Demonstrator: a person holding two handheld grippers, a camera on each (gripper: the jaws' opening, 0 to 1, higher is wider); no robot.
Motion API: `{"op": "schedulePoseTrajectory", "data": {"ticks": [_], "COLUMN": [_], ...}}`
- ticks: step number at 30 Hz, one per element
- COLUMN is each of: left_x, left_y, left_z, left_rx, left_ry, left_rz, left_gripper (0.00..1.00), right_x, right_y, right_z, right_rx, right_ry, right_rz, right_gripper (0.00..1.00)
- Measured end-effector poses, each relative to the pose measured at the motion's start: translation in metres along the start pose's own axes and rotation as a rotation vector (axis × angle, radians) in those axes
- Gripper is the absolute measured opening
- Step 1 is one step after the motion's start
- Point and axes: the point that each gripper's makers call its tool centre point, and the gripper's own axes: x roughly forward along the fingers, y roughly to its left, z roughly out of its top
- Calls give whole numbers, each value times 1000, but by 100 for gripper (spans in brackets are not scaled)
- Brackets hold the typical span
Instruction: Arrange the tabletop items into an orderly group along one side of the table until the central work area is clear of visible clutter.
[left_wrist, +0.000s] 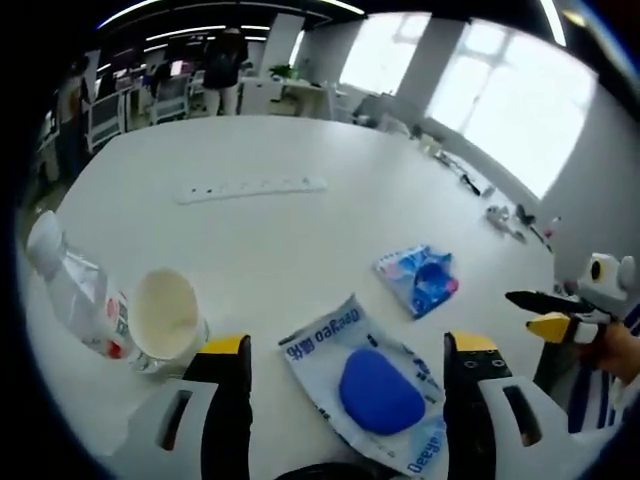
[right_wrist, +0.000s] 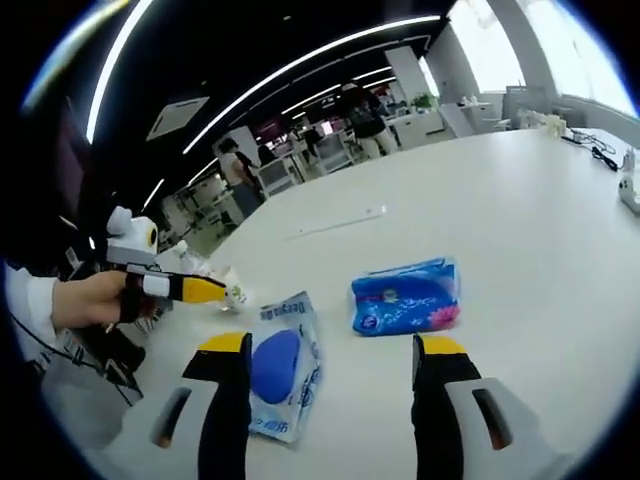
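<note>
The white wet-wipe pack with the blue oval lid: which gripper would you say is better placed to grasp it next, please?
Probably the left gripper: its open jaws already straddle the white wet-wipe pack with the blue oval lid. The right gripper is open too, but the pack lies by its left jaw, off centre.

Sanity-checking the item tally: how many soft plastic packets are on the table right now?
2. The white packet with the blue oval lies between the left gripper jaws. The blue tissue pack lies beyond it, toward the table's middle. More may be out of view.
</note>
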Motion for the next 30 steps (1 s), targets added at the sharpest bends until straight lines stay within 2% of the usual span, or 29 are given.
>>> {"op": "schedulePoseTrajectory", "data": {"ticks": [9,16,18,24,30], "left_x": [14,25,28,36,42], "left_y": [0,3,6,7,2], "left_z": [-5,-7,-11,-10,-14], "left_rx": [51,83,84,129,143], "left_ry": [40,69,105,132,151], "left_rz": [-21,-35,-35,-48,-75], "left_gripper": [75,75,75,76,75], "right_x": [-9,-14,-16,-18,-17], "right_y": [9,17,19,23,28], "right_z": [-18,-34,-38,-48,-63], "right_rx": [95,136,146,202,211], "right_ry": [3,22,29,29,61], "right_rz": [-6,-2,-5,-8,-22], "right_gripper": [61,61,61,61,60]}}
